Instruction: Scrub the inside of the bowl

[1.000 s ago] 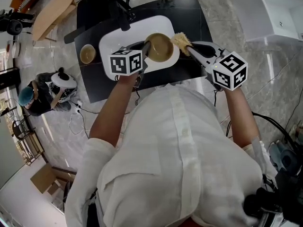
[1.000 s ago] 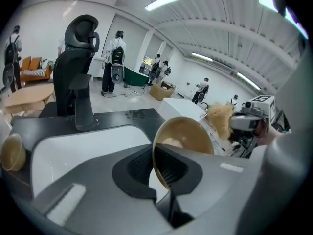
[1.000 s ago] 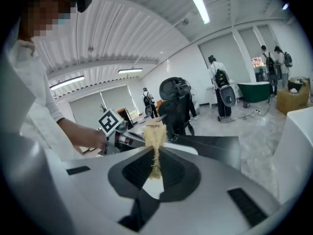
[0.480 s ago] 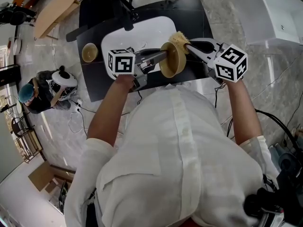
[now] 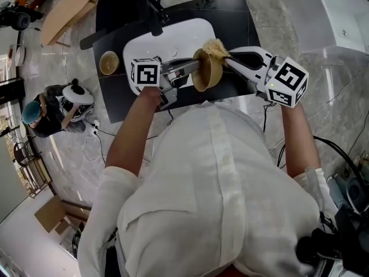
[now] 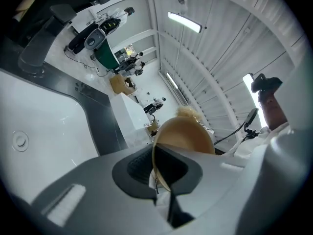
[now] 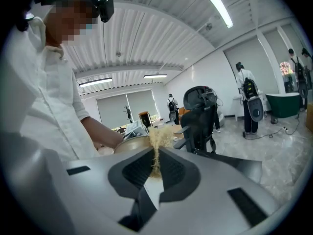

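The left gripper (image 6: 157, 180) is clamped shut on the rim of a tan bowl (image 5: 209, 71) and holds it tipped on edge above the near side of a white sink (image 5: 144, 42). The right gripper (image 7: 155, 173) is closed on a straw-coloured fibrous scrubber (image 5: 216, 47) that sits at the bowl's far rim. The gripper views show each pair of pads pinching its object, and only the head view shows a second small bowl (image 5: 108, 63) on the dark counter (image 5: 236, 16). Both forearms reach forward, with the grippers angled inward toward each other and roughly level.
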A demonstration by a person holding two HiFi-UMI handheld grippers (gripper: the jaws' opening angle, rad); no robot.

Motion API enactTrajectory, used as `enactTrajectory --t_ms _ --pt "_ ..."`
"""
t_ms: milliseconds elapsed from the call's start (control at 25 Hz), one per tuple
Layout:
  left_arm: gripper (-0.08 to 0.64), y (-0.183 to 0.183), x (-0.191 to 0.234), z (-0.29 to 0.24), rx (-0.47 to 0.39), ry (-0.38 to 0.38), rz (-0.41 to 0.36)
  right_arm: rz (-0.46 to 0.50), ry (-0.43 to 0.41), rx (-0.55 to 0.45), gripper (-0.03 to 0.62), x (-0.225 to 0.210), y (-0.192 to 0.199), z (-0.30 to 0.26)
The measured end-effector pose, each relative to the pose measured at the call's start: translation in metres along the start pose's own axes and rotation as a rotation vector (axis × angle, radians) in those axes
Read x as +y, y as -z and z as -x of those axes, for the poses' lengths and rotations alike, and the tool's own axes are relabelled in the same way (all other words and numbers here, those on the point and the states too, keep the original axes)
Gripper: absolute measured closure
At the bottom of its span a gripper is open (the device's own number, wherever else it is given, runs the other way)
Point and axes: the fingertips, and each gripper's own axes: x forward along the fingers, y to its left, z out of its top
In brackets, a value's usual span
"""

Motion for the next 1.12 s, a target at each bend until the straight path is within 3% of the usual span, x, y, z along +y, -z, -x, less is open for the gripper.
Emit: enactTrajectory --t_ms 200,520,800,960,1120 --pt "0.548 -0.003 0.000 0.003 -0.050 0.026 0.092 0.034 -0.055 -0.034 0.566 0.018 -0.012 0.005" --pt "0.548 -0.019 -0.003 0.007 -0.152 0.097 0.164 0.053 -0.190 -0.090 0.566 0.048 -0.018 0.006" --pt "0.549 -0.038 -0.019 0.010 -0.241 0.206 0.202 0.054 -0.319 -0.046 0.566 0.074 0.001 -0.002" --pt "0.549 -0.043 -0.042 0.007 -0.246 0.315 0.196 0.081 -0.316 0.038 0.566 0.073 0.018 -0.010" --pt "0.549 -0.040 -0.052 0.002 -0.216 0.351 0.187 0.081 -0.291 0.059 0.566 0.064 0.023 -0.012"
